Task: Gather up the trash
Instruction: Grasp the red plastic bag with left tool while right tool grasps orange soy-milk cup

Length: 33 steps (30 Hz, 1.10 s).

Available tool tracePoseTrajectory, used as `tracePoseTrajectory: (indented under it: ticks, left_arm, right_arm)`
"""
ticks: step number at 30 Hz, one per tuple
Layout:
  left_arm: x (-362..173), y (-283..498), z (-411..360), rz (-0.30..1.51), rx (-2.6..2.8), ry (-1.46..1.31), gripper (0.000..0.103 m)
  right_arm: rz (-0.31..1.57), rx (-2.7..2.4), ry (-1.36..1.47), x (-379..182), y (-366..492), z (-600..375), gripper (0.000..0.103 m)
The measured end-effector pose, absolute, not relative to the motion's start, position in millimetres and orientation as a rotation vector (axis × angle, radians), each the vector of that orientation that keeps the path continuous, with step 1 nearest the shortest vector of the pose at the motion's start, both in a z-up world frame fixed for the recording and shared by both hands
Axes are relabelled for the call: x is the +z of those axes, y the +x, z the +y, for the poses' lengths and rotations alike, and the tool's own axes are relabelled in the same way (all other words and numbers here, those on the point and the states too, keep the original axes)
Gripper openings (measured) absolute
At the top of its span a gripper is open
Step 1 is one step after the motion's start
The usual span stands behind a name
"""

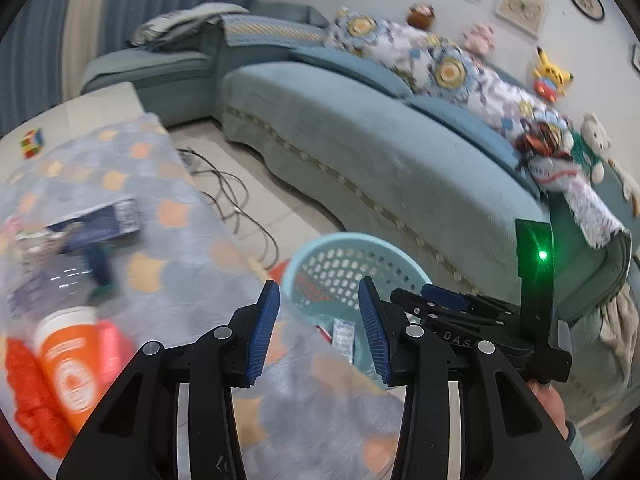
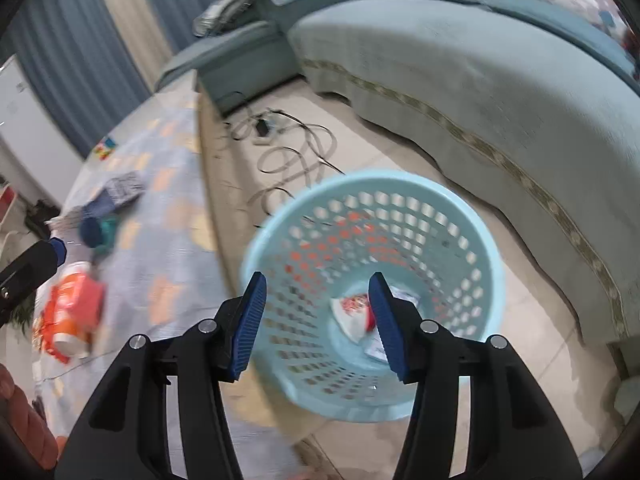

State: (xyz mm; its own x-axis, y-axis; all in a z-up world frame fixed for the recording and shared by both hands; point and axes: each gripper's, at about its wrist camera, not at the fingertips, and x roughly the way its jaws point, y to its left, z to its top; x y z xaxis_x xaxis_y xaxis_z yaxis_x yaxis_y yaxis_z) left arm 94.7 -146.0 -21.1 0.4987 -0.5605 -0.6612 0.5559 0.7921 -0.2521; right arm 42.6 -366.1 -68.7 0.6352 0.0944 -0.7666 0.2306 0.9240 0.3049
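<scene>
While angled down over basket (image 2: 472, 220), both tools gape, empty.

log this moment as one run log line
phase: drop done | left tongs: open, empty | right tongs: open, empty, over basket | wrappers in basket | orange cup on table

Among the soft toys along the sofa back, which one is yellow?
The yellow soft toy with pointed, dark-tipped ears, between the pink toy and the white bear. The brown one sits furthest left.

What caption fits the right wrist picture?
Open right gripper above the light blue perforated plastic basket holding crumpled wrappers.
</scene>
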Motion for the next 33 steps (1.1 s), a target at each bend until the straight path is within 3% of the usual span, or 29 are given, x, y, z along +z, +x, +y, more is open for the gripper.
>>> tracePoseTrajectory:
  ticks: [9, 11, 17, 33]
  left_arm:
    - [12.5, 76.1, -9.9, 0.731, -0.425, -0.222, 0.062]
    - [9.1, 74.0, 23.3, 0.739, -0.351, -0.271, 0.069]
    - [-24.9, 78.0, 108.9, 0.802, -0.188, -0.417, 0.075]
    - [-112.7, 116.8, 135.3, 1.006, -0.225, -0.58, 0.075]
  right_arm:
    - [0.755, 0.146, 0.306, -10.3, 49.0, -268.3, 0.05]
    - [0.738, 0.204, 0.273, -2.3, 50.7, -239.5, 0.05]
    - [0.761, 0.343, 0.184, 0.0, 59.6, -161.8, 0.05]
    - [0.964, 0.419, 0.178, -55.2, 90.9, -82.3, 0.05]
